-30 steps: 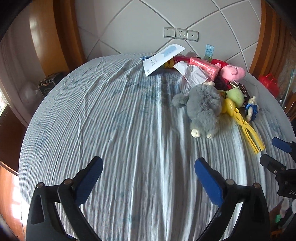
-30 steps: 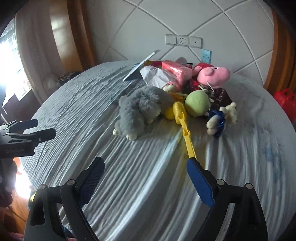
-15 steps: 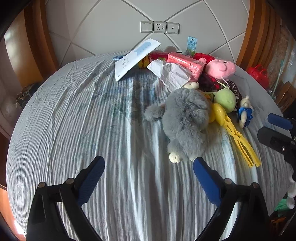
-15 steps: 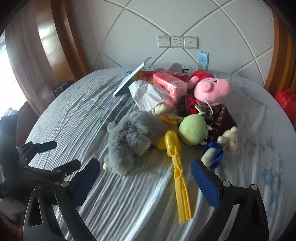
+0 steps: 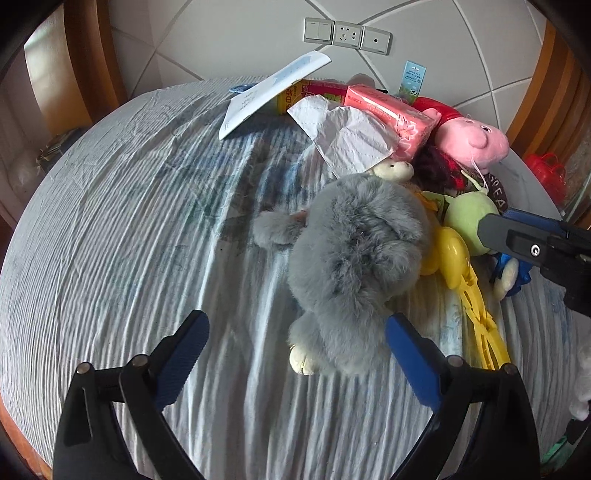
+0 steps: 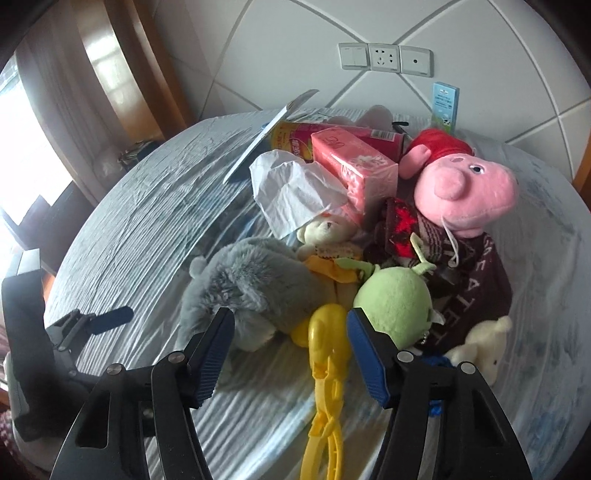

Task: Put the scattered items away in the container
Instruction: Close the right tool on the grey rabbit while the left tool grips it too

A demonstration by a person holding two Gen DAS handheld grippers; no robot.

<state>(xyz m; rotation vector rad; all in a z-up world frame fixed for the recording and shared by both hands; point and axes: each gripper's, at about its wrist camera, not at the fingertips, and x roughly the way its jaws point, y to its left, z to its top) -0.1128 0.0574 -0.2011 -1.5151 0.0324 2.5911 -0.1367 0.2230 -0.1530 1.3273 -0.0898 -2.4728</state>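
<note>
A pile of items lies on a round table with a striped cloth [image 5: 122, 236]. A grey plush [image 5: 354, 254] [image 6: 251, 288] lies nearest. A yellow plastic tool [image 5: 465, 295] [image 6: 325, 373], a green plush [image 6: 395, 299], a pink pig plush [image 6: 465, 192], a pink tissue pack [image 6: 354, 170] and a white tissue [image 6: 295, 192] lie beside it. My left gripper [image 5: 295, 339] is open just in front of the grey plush. My right gripper [image 6: 290, 338] is open, its jaws on either side of the yellow tool's head.
A white paper sheet [image 5: 273, 92] leans on a red can [image 6: 295, 138] at the back. A small blue-and-white figure [image 5: 511, 273] lies at the right. The wall with sockets [image 5: 347, 35] stands behind. No container shows.
Both grippers have moved forward to the pile. The right gripper's jaws have narrowed around the yellow tool's head. The items have not moved.
</note>
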